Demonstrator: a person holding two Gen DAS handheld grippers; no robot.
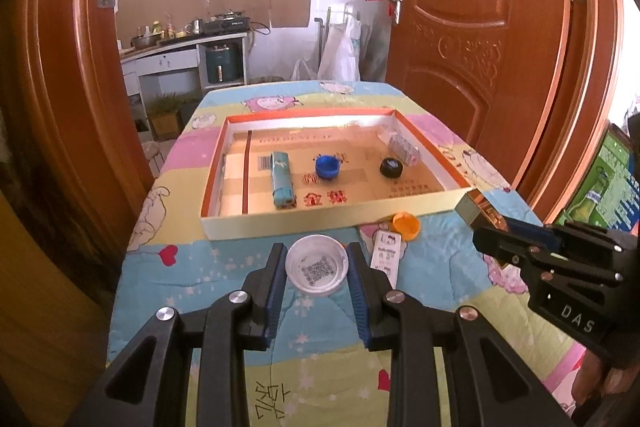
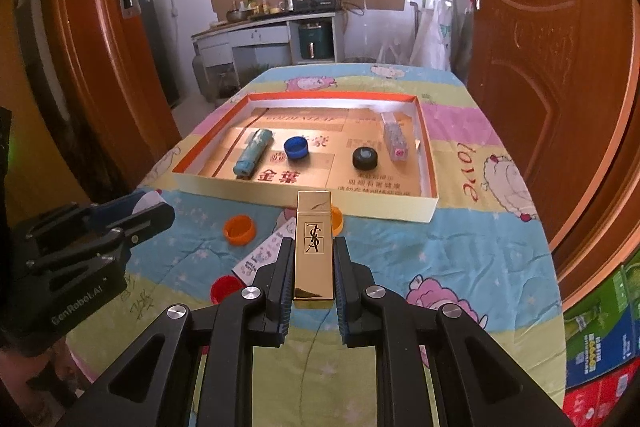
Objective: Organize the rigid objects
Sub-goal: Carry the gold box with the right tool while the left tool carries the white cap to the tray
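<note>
In the left wrist view, my left gripper (image 1: 316, 261) is shut on a white round cap (image 1: 316, 267) with a printed code inside, held above the quilt. My right gripper (image 2: 313, 245) is shut on an upright gold lipstick case (image 2: 314, 215), and its tip shows at the right of the left wrist view as well (image 1: 474, 207). Just beyond both lies a shallow orange-rimmed tray (image 2: 380, 209). It holds a teal lighter (image 2: 254, 151), a blue cap (image 2: 296, 148), a black cap (image 2: 365, 158) and a clear plastic piece (image 2: 394, 141).
On the cartoon quilt in front of the tray lie an orange cap (image 2: 239, 230), a red cap (image 2: 224, 289) and a white sachet (image 2: 260, 259). A second orange cap (image 2: 339, 221) peeks out behind the gold case. Wooden doors flank the table and stacked cartons (image 2: 600, 347) stand at the right.
</note>
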